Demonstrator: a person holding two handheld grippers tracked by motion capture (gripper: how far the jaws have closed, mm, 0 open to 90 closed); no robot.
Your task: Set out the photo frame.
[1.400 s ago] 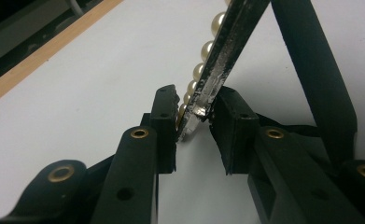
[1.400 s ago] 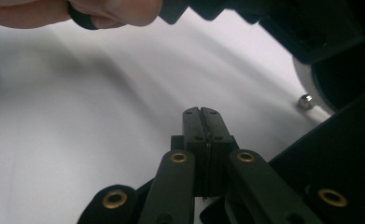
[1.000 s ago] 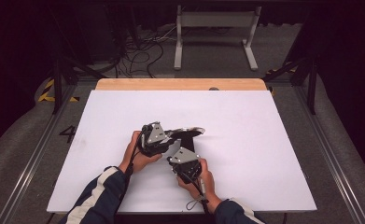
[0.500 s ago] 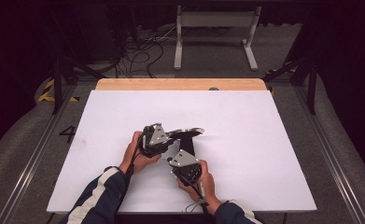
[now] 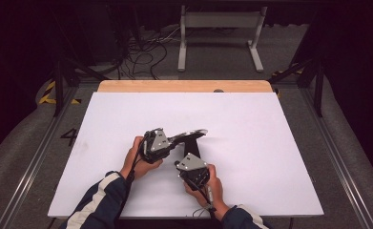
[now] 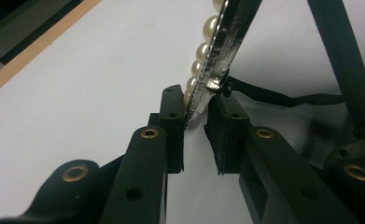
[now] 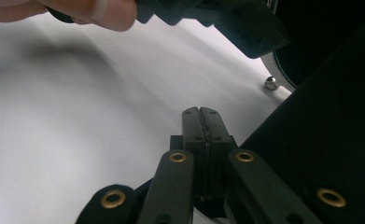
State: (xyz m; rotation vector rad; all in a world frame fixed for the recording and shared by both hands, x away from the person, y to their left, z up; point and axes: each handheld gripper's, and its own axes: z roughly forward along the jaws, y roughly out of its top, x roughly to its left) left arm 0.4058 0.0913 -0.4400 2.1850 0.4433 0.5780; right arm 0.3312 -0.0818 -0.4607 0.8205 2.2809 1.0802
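L tool [image 6: 196,116]: jaws just been closing, now narrow, pinching the end of a flat silvery metal piece edged w/ cream pearl beads [image 6: 217,51]
pearl piece: lifted off the white surface [image 5: 270,143], slanting up from L tool; thin black cord [image 6: 283,98] hangs at its held end
R tool [image 7: 201,116]: jaws fully together, nothing between, just beside a black object [image 7: 329,135]
hands: near front-centre of surface, close together

A white table [image 5: 270,157] with a wooden edge [image 5: 184,86]; cables [image 5: 141,52] lie beyond.
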